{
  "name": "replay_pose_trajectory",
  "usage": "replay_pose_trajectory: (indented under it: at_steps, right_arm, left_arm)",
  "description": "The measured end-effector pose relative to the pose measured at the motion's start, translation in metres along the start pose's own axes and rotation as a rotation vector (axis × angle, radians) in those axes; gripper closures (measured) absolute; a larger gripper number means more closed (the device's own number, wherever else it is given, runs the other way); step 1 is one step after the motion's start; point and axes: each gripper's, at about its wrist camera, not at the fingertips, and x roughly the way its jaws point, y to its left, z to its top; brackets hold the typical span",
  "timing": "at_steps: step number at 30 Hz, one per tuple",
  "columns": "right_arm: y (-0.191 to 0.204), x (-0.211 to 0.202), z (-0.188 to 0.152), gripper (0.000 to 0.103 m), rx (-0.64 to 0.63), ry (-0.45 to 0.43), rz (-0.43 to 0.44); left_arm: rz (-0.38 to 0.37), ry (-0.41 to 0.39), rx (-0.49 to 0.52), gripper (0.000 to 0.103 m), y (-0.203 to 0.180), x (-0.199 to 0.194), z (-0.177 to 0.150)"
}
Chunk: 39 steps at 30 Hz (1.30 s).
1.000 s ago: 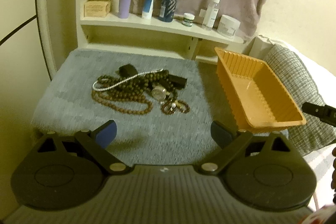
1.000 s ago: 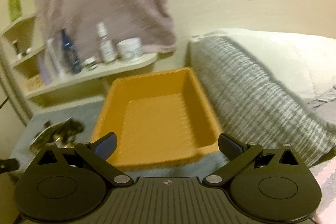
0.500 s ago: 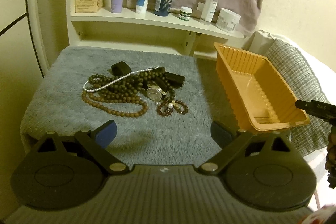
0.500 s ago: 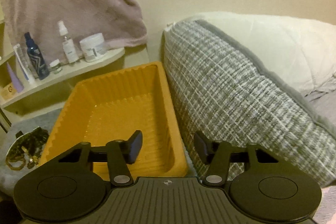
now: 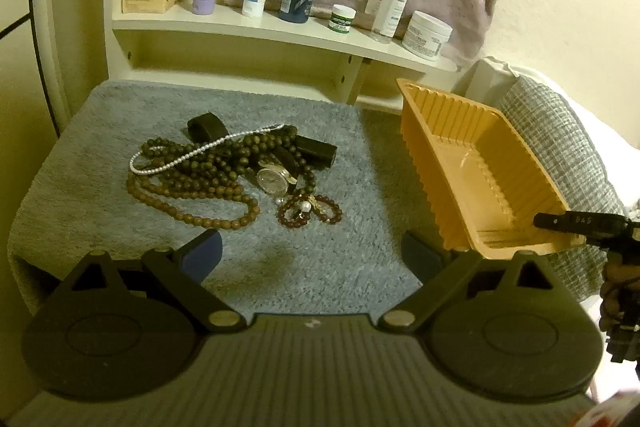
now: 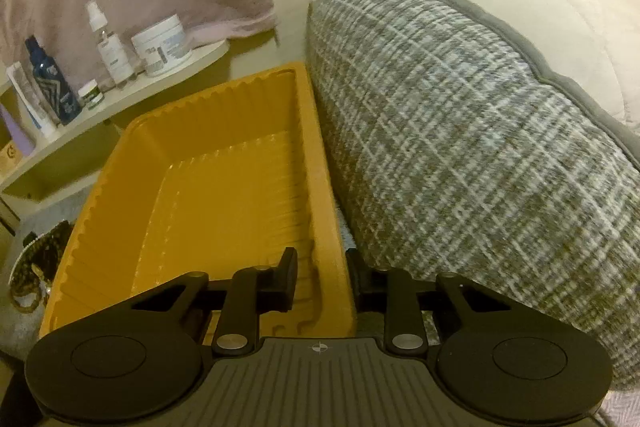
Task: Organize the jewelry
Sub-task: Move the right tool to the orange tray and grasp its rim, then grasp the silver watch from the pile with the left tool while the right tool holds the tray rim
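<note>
Orange plastic tray [image 6: 192, 195] at the mat's right edge, against a grey woven cushion [image 6: 480, 147]. Right gripper [image 6: 320, 273]: jaws just closing, straddling the tray's near right wall; contact uncertain. Left gripper [image 5: 316, 253]: jaws wide apart, empty. Jewelry pile [image 5: 224, 167] mid-mat [image 5: 100, 187].

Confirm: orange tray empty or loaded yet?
Empty. The orange tray shows only its bare ribbed floor in both views; the jewelry pile lies on the grey mat.

Jewelry pile [image 5: 236, 175] left of tray [image 5: 436, 163], seemingly apart.
</note>
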Motion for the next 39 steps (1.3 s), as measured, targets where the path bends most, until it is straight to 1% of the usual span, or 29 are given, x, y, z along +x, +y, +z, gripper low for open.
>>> replay_pose_trajectory:
  at_steps: [1,3,5,10,11,12,17,20,23,25,28,30,33,34,36,39]
  right_arm:
    - [0.0,0.001,0.001,0.079,0.0,0.004,0.0]
    - [0.003,0.003,0.003,0.088,-0.005,0.006,-0.01]
    - [0.007,0.004,0.006,0.091,-0.016,0.006,-0.023]
    - [0.015,0.001,0.013,0.093,-0.039,0.004,-0.04]
    - [0.018,-0.001,0.014,0.094,-0.049,-0.002,-0.046]
    - [0.022,-0.002,0.015,0.097,-0.065,-0.012,-0.055]
    - [0.044,-0.01,0.021,0.098,-0.154,-0.057,-0.094]
    - [0.055,-0.013,0.022,0.099,-0.174,-0.073,-0.106]
    - [0.063,-0.012,0.024,0.099,-0.189,-0.082,-0.118]
    - [0.067,-0.012,0.024,0.099,-0.203,-0.08,-0.126]
    - [0.069,-0.012,0.022,0.099,-0.213,-0.076,-0.133]
    - [0.071,-0.012,0.023,0.099,-0.216,-0.074,-0.137]
    - [0.072,-0.012,0.023,0.099,-0.218,-0.073,-0.144]
    - [0.073,-0.013,0.022,0.099,-0.22,-0.072,-0.146]
    - [0.074,-0.013,0.022,0.099,-0.222,-0.075,-0.151]
    - [0.072,-0.012,0.023,0.099,-0.216,-0.076,-0.154]
  left_arm:
    - [-0.002,0.004,0.002,0.008,0.0,0.001,0.0]
    - [-0.001,0.009,0.004,0.008,0.0,0.003,-0.001]
    - [0.0,0.008,0.001,0.008,0.0,0.004,-0.001]
    - [-0.001,0.008,0.01,0.008,0.001,0.004,-0.001]
    - [0.002,0.007,0.012,0.008,0.001,0.004,0.0]
    - [0.006,0.005,0.013,0.008,0.002,0.004,0.0]
    - [0.027,-0.011,0.017,0.008,0.009,0.006,0.009]
    - [0.044,-0.021,0.027,0.01,0.012,0.008,0.014]
    - [0.063,-0.021,0.049,0.016,0.017,0.013,0.017]
    - [0.078,-0.027,0.073,0.017,0.019,0.017,0.017]
    - [0.096,-0.032,0.115,0.023,0.021,0.022,0.016]
    - [0.102,-0.026,0.143,0.032,0.022,0.027,0.016]
    - [0.102,-0.02,0.183,0.041,0.021,0.037,0.015]
    - [0.095,-0.018,0.198,0.043,0.021,0.041,0.015]
    - [0.079,-0.009,0.217,0.051,0.019,0.048,0.016]
    - [0.059,-0.018,0.254,0.059,0.013,0.061,0.018]
